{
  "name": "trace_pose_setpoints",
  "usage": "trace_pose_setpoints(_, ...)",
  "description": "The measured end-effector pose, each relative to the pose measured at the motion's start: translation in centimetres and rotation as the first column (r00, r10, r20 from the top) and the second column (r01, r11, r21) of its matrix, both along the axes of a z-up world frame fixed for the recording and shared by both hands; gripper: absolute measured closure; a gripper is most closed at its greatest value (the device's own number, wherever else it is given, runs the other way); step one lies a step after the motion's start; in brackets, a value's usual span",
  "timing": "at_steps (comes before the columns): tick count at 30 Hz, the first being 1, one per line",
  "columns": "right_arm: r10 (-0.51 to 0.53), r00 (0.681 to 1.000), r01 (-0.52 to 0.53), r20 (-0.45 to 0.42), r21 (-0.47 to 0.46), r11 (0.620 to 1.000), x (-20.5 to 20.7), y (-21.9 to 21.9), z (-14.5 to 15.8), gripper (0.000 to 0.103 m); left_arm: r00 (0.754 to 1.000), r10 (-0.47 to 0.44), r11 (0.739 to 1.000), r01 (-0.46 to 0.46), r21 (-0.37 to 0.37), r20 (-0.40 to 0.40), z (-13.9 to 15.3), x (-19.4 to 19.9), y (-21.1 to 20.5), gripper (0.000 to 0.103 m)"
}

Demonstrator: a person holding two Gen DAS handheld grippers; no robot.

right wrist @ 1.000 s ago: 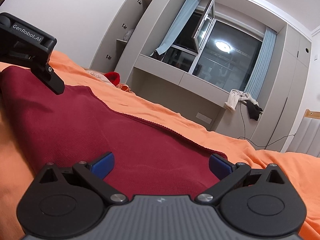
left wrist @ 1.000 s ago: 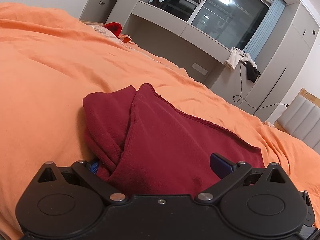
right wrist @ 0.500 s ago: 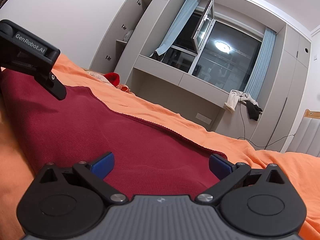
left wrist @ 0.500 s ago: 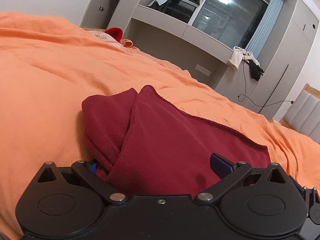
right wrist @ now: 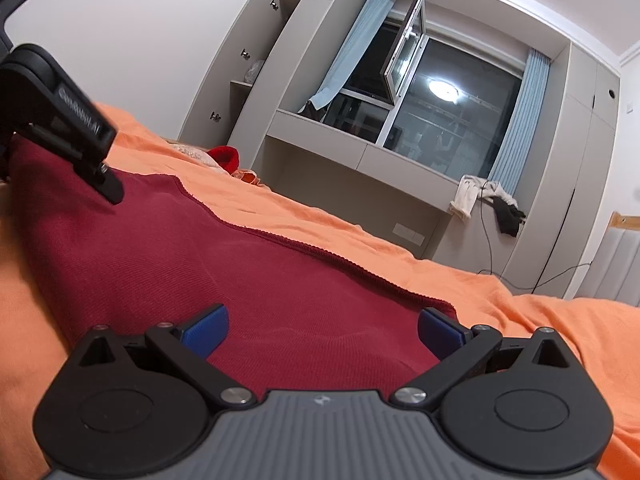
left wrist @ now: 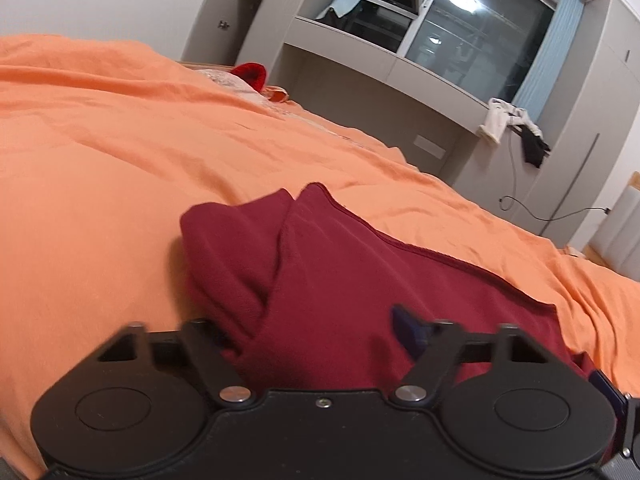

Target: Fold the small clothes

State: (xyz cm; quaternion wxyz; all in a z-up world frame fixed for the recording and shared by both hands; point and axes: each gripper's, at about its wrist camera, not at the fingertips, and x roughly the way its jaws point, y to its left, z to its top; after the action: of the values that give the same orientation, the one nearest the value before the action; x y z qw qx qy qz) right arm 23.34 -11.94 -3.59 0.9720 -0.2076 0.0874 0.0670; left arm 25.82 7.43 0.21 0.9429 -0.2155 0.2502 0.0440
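- At the bottom of the left wrist view, the left gripper point(left wrist: 316, 320) has its jaws spread wide, with the dark red garment point(left wrist: 360, 280) bunched up between them. Only the right blue pad point(left wrist: 406, 326) shows; the left one is buried under cloth, so whether anything is pinched cannot be told.
- At the bottom of the right wrist view, the right gripper point(right wrist: 322, 330) also has its jaws wide apart. Both blue pads point(right wrist: 208, 326) are bare, and the garment point(right wrist: 240, 272) lies flat in the gap, ungripped.
- The garment fills the lower centre of both views, resting on the orange bedsheet point(left wrist: 100, 160). In the left view, its left side is folded into a thick roll; its hemmed edge runs diagonally toward the right.
- At the upper left of the right view, the left gripper point(right wrist: 60, 120) rests on the garment's far corner.
- Farther back, a bright red item point(right wrist: 224, 158) lies on the bed.
- Beyond that stands a grey built-in unit point(right wrist: 360, 152), with a dark window point(right wrist: 448, 108) and blue curtains point(right wrist: 516, 120).
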Motion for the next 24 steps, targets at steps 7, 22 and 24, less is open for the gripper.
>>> trace_pose_setpoints(7, 0.099, 0.988, -0.091, -0.115, 0.072, 0.993, 0.7, -2.2, 2.6, 0.0, 0.999, -0.035, 0.993, 0.034, 0.113, 0.012, 2.3, 1.1, -1.4, 0.087)
trace_pose_setpoints(22, -0.189, 0.979, 0.204, -0.078, 0.309, 0.929, 2.0, -18.2, 9.8, 0.0, 0.9, -0.41, 0.88, 0.349, 0.322, 0.145, 10.5, 3.2, -17.7, 0.09)
trace_pose_setpoints(24, -0.216, 0.969, 0.246, -0.122, 0.356, 0.902, 2.7, -20.6, 10.0, 0.0, 0.874, -0.467, 0.849, 0.401, 0.343, 0.133, 9.9, 2.8, -20.7, 0.09)
